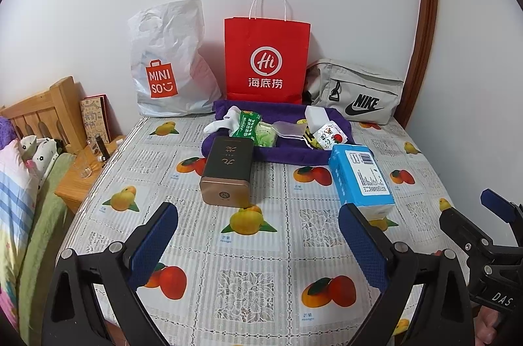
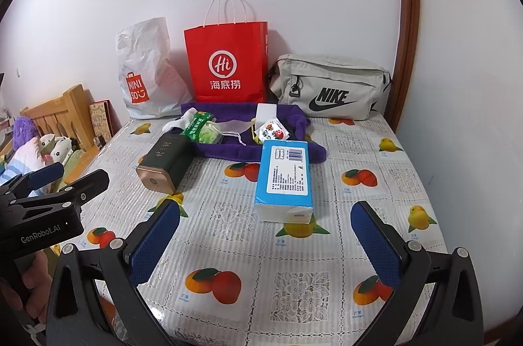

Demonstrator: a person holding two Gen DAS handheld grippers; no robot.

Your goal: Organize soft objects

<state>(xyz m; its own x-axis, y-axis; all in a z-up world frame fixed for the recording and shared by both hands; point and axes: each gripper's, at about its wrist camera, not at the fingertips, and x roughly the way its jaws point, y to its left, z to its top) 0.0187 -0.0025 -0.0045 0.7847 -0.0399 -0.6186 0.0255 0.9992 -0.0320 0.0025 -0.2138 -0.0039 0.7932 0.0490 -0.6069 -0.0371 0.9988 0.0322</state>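
Observation:
A purple cloth [image 1: 287, 155] [image 2: 228, 110] lies at the back of the table with a white sock [image 1: 222, 122] [image 2: 181, 119], green snack packets [image 1: 250, 125] [image 2: 197, 125], a clear pouch [image 1: 287, 128] and a small red-and-white packet [image 1: 328, 135] [image 2: 273, 130] on it. A blue tissue pack [image 1: 361, 176] [image 2: 284, 179] and a dark tin [image 1: 228, 173] [image 2: 165, 164] lie in front. My left gripper [image 1: 258, 243] is open and empty, near the front edge. My right gripper [image 2: 266, 243] is open and empty, short of the tissue pack.
A white Miniso bag [image 1: 166, 65] [image 2: 143, 74], a red paper bag [image 1: 266, 58] [image 2: 227, 65] and a grey Nike pouch [image 1: 356, 91] [image 2: 330, 88] stand against the wall. A wooden nightstand [image 1: 85, 173] and a bed are to the left. The tablecloth [image 1: 245, 264] has fruit prints.

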